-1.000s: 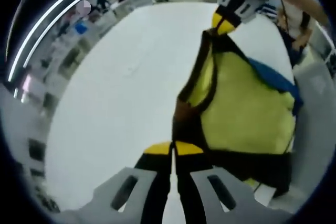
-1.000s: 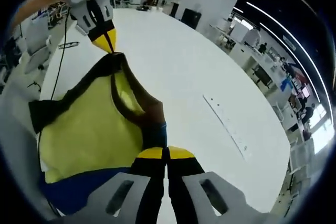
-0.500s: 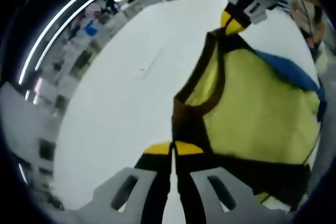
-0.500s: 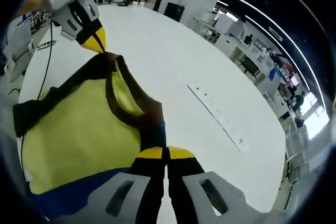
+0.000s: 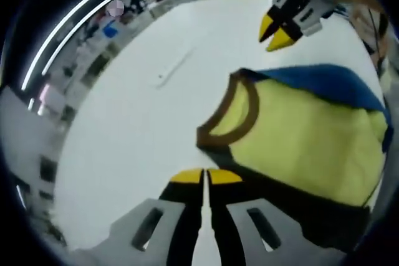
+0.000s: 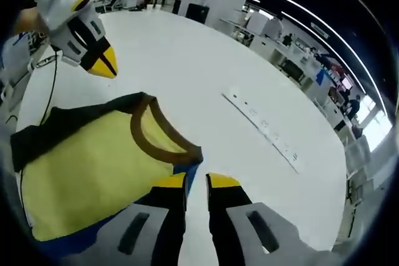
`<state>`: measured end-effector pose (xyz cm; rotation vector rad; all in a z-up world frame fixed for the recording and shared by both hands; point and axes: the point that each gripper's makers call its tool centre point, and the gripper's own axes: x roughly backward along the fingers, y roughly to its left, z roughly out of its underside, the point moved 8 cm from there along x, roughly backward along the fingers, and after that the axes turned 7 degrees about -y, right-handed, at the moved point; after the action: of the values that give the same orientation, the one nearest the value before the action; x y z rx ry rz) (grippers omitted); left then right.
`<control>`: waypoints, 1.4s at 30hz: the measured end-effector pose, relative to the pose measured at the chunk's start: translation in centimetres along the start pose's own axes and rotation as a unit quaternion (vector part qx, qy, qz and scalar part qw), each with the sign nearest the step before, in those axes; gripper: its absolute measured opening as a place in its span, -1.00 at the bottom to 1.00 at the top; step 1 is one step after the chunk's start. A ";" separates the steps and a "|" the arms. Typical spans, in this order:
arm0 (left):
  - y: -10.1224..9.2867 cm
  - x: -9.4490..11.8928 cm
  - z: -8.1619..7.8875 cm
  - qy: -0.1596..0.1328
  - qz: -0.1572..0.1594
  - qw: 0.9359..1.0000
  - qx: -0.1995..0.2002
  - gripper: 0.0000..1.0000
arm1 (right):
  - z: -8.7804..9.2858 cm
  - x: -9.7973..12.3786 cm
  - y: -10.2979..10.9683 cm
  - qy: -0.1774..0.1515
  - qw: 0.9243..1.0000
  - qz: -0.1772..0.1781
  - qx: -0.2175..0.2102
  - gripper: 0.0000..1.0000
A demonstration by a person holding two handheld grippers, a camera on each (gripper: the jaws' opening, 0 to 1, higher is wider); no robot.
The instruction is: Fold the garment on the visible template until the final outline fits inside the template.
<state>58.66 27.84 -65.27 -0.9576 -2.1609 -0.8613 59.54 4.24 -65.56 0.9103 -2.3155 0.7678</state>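
The garment lies on the white table: a yellow top with a brown ribbed collar, dark sleeve edges and a blue layer showing along one side. The left gripper has its yellow tips pressed together just above the fabric's edge, while the right gripper stands spread apart beside the collar.

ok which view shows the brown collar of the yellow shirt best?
The right gripper view: the brown ribbed collar of the yellow shirt shows as a full open loop near centre, just beyond the right gripper. The left gripper view shows the same collar more foreshortened and blurred.
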 end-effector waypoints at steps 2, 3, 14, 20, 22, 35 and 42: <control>-0.4 0.1 0.2 0.006 0.017 1.000 0.011 -0.89 | -0.1 0.2 0.2 -0.002 1.000 -0.004 0.005 -0.66; -0.3 0.0 0.2 0.006 0.020 1.000 0.011 -0.84 | -0.1 0.3 0.2 -0.002 1.000 -0.005 0.008 -0.65; -1.3 1.2 0.3 0.003 0.035 0.999 0.013 -0.54 | 0.2 1.6 1.4 0.002 0.999 -0.047 0.003 -0.24; -2.6 2.1 0.8 0.014 0.073 0.997 0.011 -0.25 | 0.2 2.9 2.0 0.005 0.998 -0.054 0.021 -0.16; -3.1 2.5 0.8 0.012 0.075 0.997 0.004 -0.22 | 0.2 3.3 2.3 0.001 0.998 -0.065 0.011 -0.06; -6.7 6.1 0.7 0.020 0.142 0.989 -0.045 0.10 | 0.5 6.2 5.0 0.004 0.994 -0.108 0.011 0.47; -7.1 8.0 -0.4 0.009 0.147 0.987 -0.067 0.38 | 0.1 7.5 5.9 0.000 0.993 -0.115 0.004 0.69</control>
<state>48.74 26.92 -61.33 -1.2923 -1.9022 -0.8730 50.49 4.59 -62.64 1.1547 -2.1600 0.6793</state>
